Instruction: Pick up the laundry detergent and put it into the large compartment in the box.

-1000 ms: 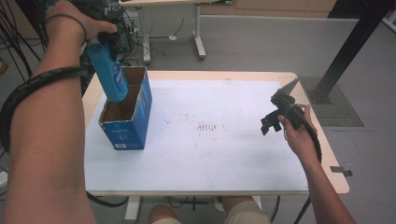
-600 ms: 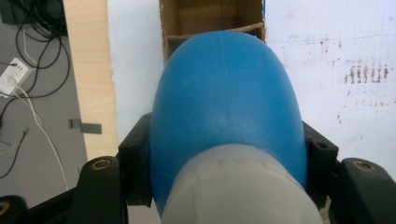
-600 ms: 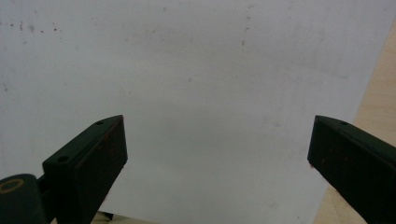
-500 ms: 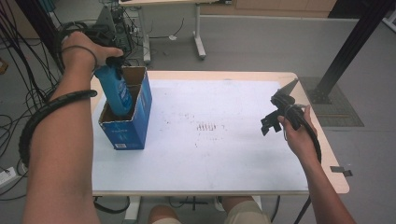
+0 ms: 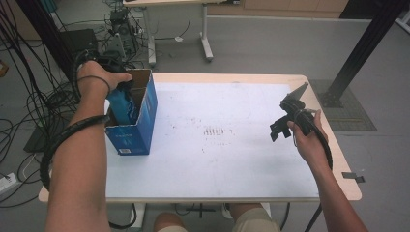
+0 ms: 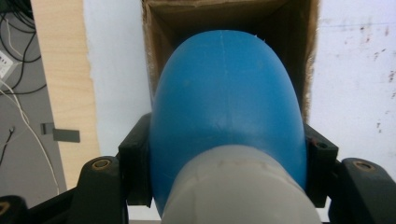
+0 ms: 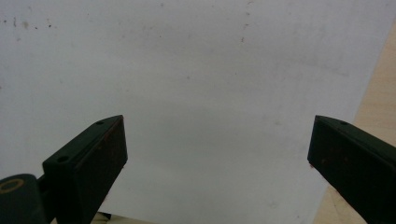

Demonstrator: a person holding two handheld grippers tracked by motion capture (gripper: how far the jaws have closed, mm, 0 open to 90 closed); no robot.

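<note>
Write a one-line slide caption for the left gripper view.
Left gripper clamps a blue bottle with a grey cap, pointing it into an open cardboard box on the white table.

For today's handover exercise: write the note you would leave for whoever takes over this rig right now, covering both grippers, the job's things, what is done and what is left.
Left gripper: shut on the blue bottle, holding it neck end up, its lower part already inside the open cardboard box.
Right gripper: open, holding nothing, over the white table top at the right side.
Box: upright near the table's left edge.
Done: bottle picked up and partly lowered into the box.
Left: probably lower it fully, open the jaws, lift the gripper clear.
</note>
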